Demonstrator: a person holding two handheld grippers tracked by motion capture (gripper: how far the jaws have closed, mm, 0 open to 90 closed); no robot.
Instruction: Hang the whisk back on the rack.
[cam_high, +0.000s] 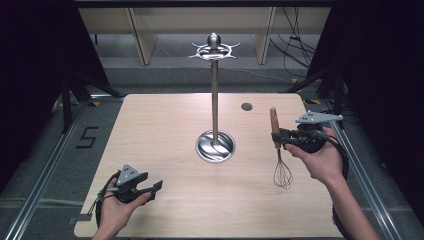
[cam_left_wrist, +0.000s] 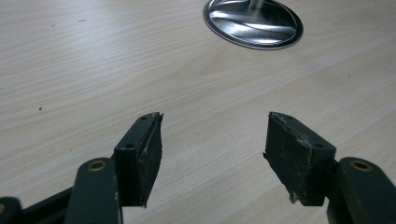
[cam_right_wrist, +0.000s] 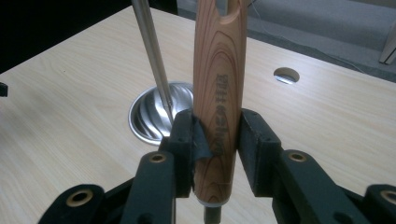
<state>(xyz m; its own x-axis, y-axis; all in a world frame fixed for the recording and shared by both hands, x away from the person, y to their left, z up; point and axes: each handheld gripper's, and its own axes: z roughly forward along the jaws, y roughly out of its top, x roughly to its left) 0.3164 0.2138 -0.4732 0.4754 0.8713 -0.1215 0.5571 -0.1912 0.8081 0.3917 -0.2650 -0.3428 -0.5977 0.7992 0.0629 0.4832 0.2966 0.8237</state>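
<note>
Right gripper (cam_high: 283, 138) clamps the whisk (cam_high: 278, 150) by its wooden handle, wires hanging clear of the table (cam_high: 165, 115), right of centre; pickup judged done. Hanging on the hook stand (cam_high: 214, 100) at centre remains; left gripper (cam_high: 156, 189) rests released, lower left, empty.

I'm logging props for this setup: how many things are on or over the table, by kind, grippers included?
Grippers: 2, left gripper open over bare table, right gripper clamped on the whisk
Whisks: 1, whisk with wooden handle, wires hanging down
Metal hanging stands: 1, stand with round base
Total: 4
</note>
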